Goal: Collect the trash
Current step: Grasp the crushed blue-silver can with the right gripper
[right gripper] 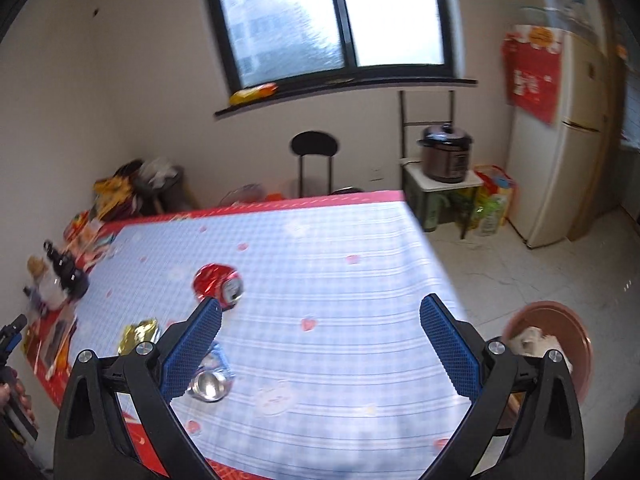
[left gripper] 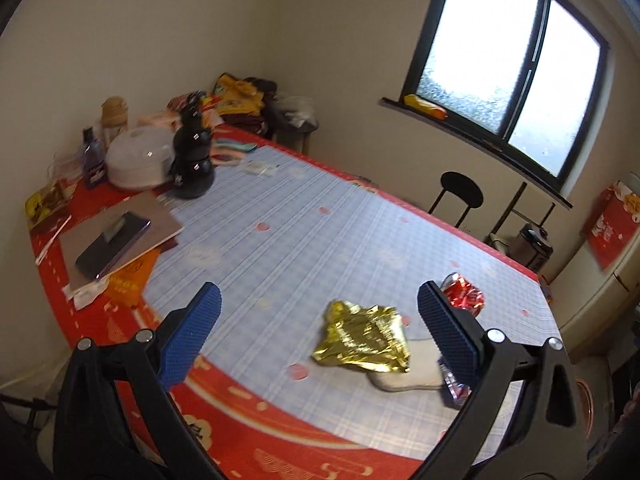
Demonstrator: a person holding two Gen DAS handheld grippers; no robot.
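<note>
Both tools gape wide above the table (left gripper: 304,240): left tool (left gripper: 320,332) over gold wrapper (left gripper: 362,338), right tool (right gripper: 320,344) beside it.

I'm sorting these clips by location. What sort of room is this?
Probably a home kitchen-dining room: a fridge, a pressure cooker on a low stand, and a table under a patterned cloth.

Both wrist cameras look down over the table (left gripper: 304,216) from near; both views share the window (right gripper: 332,16).
</note>
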